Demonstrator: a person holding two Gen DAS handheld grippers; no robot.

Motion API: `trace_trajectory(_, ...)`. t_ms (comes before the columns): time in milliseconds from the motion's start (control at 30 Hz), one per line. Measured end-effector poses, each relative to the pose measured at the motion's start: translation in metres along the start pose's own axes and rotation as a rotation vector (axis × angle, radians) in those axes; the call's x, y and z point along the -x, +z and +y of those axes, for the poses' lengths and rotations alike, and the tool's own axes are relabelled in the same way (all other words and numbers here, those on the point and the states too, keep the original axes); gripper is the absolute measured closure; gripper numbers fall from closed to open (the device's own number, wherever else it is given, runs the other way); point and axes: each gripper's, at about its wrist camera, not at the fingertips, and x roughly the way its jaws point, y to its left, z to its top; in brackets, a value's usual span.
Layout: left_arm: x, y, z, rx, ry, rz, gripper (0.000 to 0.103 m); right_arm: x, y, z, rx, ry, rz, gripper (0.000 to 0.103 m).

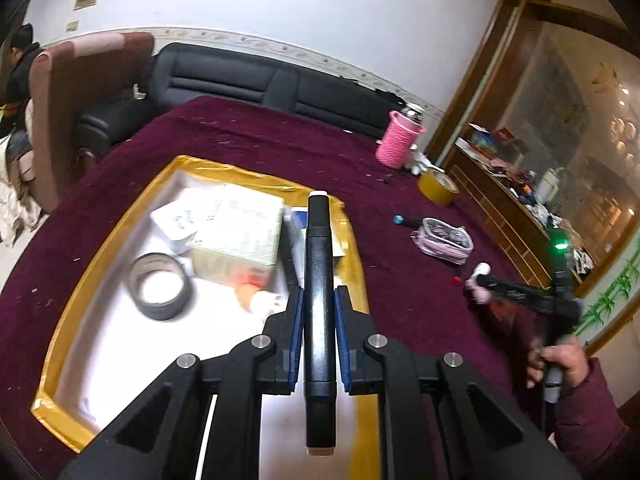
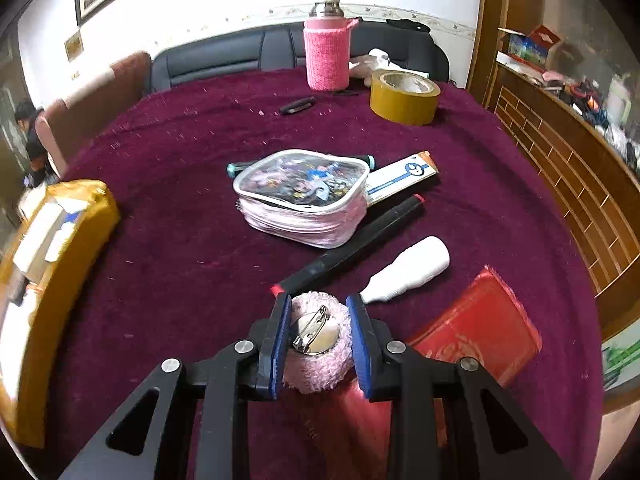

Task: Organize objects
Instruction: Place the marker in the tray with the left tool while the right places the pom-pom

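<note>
My left tongs [image 1: 319,312] are clamped on a black marker [image 1: 319,280], held above the gold-rimmed box [image 1: 64,320]; my right tongs [image 2: 318,312] are clamped on a fluffy pink brooch [image 2: 320,364], its metal pin facing up, low over the desk [image 2: 160,260].

The room has white walls, a black sofa [image 1: 240,76] behind the desk and a wooden cabinet [image 2: 560,168] on the right. The desk wears a dark maroon cloth. The box holds a pale carton [image 1: 236,232] and a grey tape roll [image 1: 160,286]. Out on the cloth stand a bottle in a pink knitted sleeve [image 2: 326,52] and a yellow tape roll [image 2: 404,96]. Nearer lie a red packet [image 2: 480,328], a clear pencil case [image 2: 304,196], another black marker [image 2: 348,244] touching the case, and a small white bottle [image 2: 408,272] just beside my right tongs.
</note>
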Motion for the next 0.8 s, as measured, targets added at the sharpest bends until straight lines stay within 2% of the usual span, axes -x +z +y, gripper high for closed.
trace_trajectory(133, -0.002, -0.006, 0.014, 0.011, 0.044, 0.036, 0.089, 0.034, 0.002, 0.009, -0.051, 0.119, -0.046, 0.073)
trace_trajectory(233, -0.011, -0.011, 0.018, 0.012, 0.06, 0.085, 0.089, 0.057, 0.007, 0.033, -0.03, 0.206, -0.074, 0.073)
trace_trajectory(367, -0.024, -0.017, 0.019, -0.018, 0.095, 0.157, 0.089, 0.068, 0.014, 0.088, 0.038, 0.333, -0.061, 0.072)
trace_trajectory(500, -0.036, -0.022, 0.027, -0.014, 0.131, 0.235, 0.089, 0.062, 0.012, 0.148, 0.106, 0.417, -0.016, 0.072)
trace_trajectory(600, -0.041, -0.027, 0.037, -0.001, 0.145, 0.273, 0.089, 0.053, 0.01, 0.187, 0.163, 0.444, 0.014, 0.072)
trace_trajectory(700, -0.04, -0.029, 0.044, 0.019, 0.13, 0.273, 0.088, 0.041, 0.009, 0.224, 0.221, 0.445, 0.05, 0.072)
trace_trajectory(733, -0.038, -0.029, 0.046, 0.026, 0.123, 0.268, 0.086, 0.038, 0.008, 0.233, 0.241, 0.434, 0.056, 0.072)
trace_trajectory(800, -0.033, -0.028, 0.051, 0.038, 0.107, 0.25, 0.073, 0.03, 0.005, 0.251, 0.292, 0.394, 0.069, 0.072)
